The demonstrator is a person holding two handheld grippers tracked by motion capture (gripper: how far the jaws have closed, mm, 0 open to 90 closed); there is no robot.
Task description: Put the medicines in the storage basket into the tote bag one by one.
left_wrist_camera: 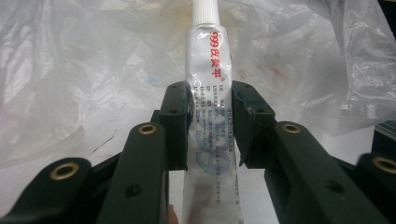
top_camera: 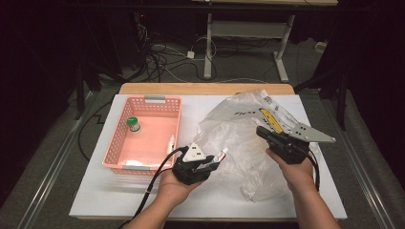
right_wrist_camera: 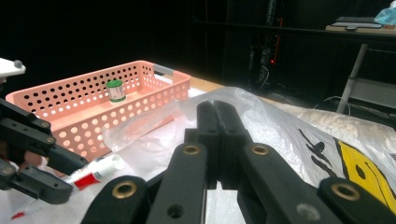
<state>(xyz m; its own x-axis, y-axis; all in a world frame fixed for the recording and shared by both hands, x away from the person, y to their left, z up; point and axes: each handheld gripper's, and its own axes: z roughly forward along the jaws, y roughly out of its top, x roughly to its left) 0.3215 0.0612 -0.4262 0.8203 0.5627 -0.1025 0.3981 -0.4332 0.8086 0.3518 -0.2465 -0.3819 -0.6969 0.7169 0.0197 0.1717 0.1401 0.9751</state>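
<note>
A white ointment tube (left_wrist_camera: 211,56) with red print and a ribbed white cap stands between the pads of my left gripper (left_wrist_camera: 210,100), which is shut on its middle. In the high view that gripper (top_camera: 213,163) is near the table's front, beside the basket, and the tube's cap (top_camera: 221,153) points right toward a crumpled clear plastic bag (top_camera: 239,129). My right gripper (top_camera: 261,130) sits at the bag's right side. Its jaws are pressed together with the bag's film (right_wrist_camera: 261,116) gathered at their tips (right_wrist_camera: 217,107). The tube (right_wrist_camera: 99,169) lies low at left in the right gripper view.
A pink perforated basket (top_camera: 114,143) stands at the left of the white table top (top_camera: 286,205). It holds a small green-capped bottle (top_camera: 133,124) and some white items. The bag carries a yellow and black print (right_wrist_camera: 359,172). Beyond the table are desk legs and cables on the floor.
</note>
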